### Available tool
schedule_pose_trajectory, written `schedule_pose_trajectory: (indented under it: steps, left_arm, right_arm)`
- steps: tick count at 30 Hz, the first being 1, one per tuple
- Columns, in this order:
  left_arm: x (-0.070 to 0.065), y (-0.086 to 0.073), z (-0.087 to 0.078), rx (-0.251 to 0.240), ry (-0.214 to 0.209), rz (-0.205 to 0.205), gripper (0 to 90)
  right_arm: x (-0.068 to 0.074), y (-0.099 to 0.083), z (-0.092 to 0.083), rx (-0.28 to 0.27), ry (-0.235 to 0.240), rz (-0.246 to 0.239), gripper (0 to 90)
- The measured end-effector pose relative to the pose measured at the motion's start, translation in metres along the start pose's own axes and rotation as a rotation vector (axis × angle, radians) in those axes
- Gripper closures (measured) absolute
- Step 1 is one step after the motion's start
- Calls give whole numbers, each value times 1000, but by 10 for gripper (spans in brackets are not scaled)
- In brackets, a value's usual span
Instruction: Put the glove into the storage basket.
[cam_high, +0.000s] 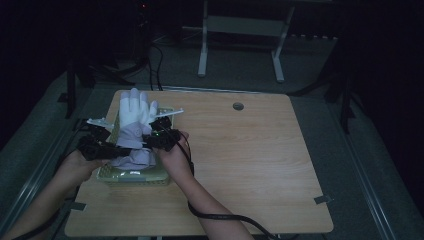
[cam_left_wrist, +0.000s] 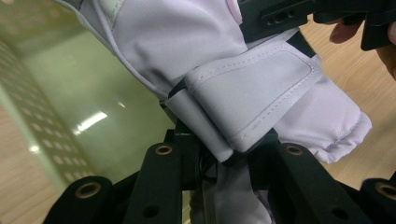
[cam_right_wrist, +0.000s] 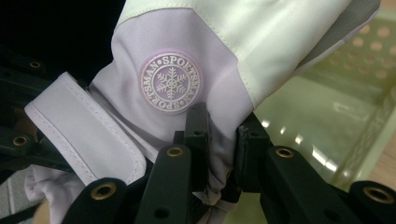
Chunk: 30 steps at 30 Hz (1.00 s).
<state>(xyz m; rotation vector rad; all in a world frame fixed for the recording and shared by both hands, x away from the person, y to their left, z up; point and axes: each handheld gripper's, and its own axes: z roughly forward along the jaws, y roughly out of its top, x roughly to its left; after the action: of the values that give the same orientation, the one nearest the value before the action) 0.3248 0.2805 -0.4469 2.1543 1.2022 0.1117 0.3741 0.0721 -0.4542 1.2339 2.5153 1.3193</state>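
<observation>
The left gripper pinches the cuff strap of the soft, light, pale lilac-and-white padded ski glove, held over the pale green perforated plastic basket on the tabletop; the right gripper pinches its cuff fabric. Limp and droopy, it is likely best gripped at the stitched cuff.

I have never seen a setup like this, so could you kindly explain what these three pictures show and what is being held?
A person at a wooden table holds a hand-held gripper in each hand: the left hand-held gripper and the right hand-held gripper. One picture looks down from above; the other two come from cameras riding on each tool, looking along its black jaws. Both are shut on a white and lilac glove, each pinching its cuff end, over a pale green perforated basket. The glove bears a round snowflake badge.
</observation>
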Motion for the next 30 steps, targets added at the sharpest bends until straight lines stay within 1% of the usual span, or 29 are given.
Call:
schedule_pose_trajectory:
  steps: [1,2,3,4,5,6,7,8,9,10,11,12,13,14,17,20,22,24,25,26,27,29,30]
  left_arm:
    - [0,0,0,0,0,0,726]
    - [4,-2,10,18,-15,-8,725]
    - [4,-2,10,18,-15,-8,725]
    - [7,-4,20,36,-26,-20,726]
    - [8,-5,25,42,-29,-27,725]
    - [8,-5,25,42,-29,-27,725]
    - [10,-7,34,58,-45,-34,725]
    - [11,-8,38,63,-52,-41,725]
    - [11,-8,38,63,-52,-41,725]
    - [12,-8,45,73,-69,-56,725]
    - [12,-8,48,80,-73,-59,725]
    - [12,-8,51,90,-73,-60,725]
    - [12,-8,51,90,-73,-60,725]
    - [12,-8,57,108,-72,-77,724]
    - [13,-7,63,141,-73,-95,720]
    - [14,-8,65,159,-71,-102,713]
    - [15,-9,66,163,-61,-98,701]
    - [14,-10,68,184,-57,-97,668]
    - [14,-10,69,196,-49,-91,641]
    - [14,-10,69,196,-49,-91,607]
    - [11,-11,71,214,-24,-72,588]
    - [10,-12,71,213,-32,-72,561]
    - [9,-11,71,203,-33,-76,554]
  right_arm:
    - [0,0,0,0,0,0,778]
    - [-5,-5,6,18,-8,8,777]
    - [-7,-8,9,28,-11,16,778]
    - [-10,-11,12,39,-19,20,778]
    - [-12,-13,15,51,-26,22,777]
    - [-14,-16,18,64,-31,27,777]
    - [-16,-18,20,76,-40,28,777]
    - [-18,-20,22,88,-46,29,777]
    - [-20,-21,23,96,-51,27,776]
    - [-21,-23,24,109,-55,28,777]
    - [-23,-24,25,122,-60,28,776]
    - [-24,-24,26,131,-66,28,776]
    - [-24,-24,26,131,-66,28,776]
    - [-26,-25,28,158,-77,26,775]
    - [-27,-27,34,189,-95,20,772]
    - [-28,-28,36,209,-92,19,765]
    - [-27,-28,38,216,-96,11,756]
    - [-27,-27,39,222,-97,12,730]
    - [-27,-27,39,222,-93,10,712]
    - [-26,-27,39,222,-97,5,689]
    - [-25,-26,39,218,-102,0,667]
    - [-23,-25,40,220,-117,-27,618]
    - [-22,-25,40,215,-134,-34,571]
